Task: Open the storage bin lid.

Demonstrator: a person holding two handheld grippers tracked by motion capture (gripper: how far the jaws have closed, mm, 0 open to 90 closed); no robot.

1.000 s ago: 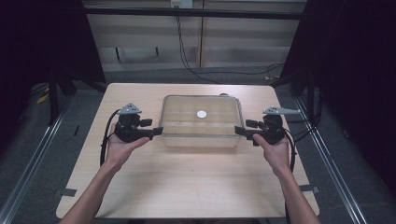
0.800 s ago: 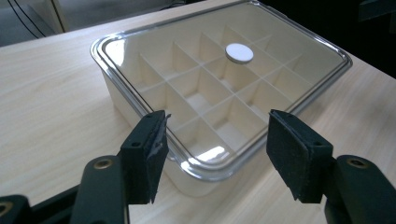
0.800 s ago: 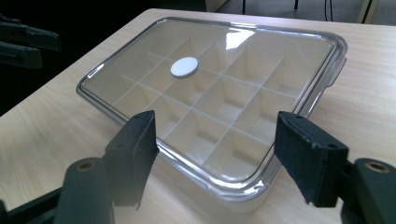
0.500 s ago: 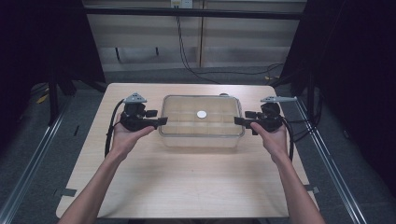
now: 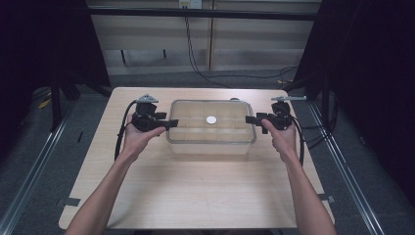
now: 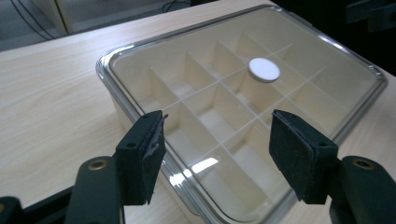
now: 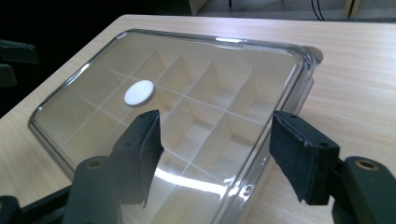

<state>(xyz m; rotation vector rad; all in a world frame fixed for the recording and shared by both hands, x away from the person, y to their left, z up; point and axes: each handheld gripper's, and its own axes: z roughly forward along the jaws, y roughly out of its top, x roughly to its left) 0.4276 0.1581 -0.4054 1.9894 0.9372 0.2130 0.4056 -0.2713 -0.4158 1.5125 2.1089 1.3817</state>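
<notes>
Box (image 5: 211, 128), clear, lidded, divided into compartments, at centre of table (image 5: 195, 196); white disc (image 5: 211, 119) on lid centre. Left gripper (image 5: 169, 124) at box's left end, jaws spread over the rim, just been opening, pads not pressing it. Right gripper (image 5: 250, 120) at box's right end, jaws spread above the lid's edge, gripping nothing.

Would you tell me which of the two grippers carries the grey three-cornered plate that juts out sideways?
The right gripper: its grey plate sticks out toward the table's right edge. The left gripper has its plate sitting compactly on top.
</notes>
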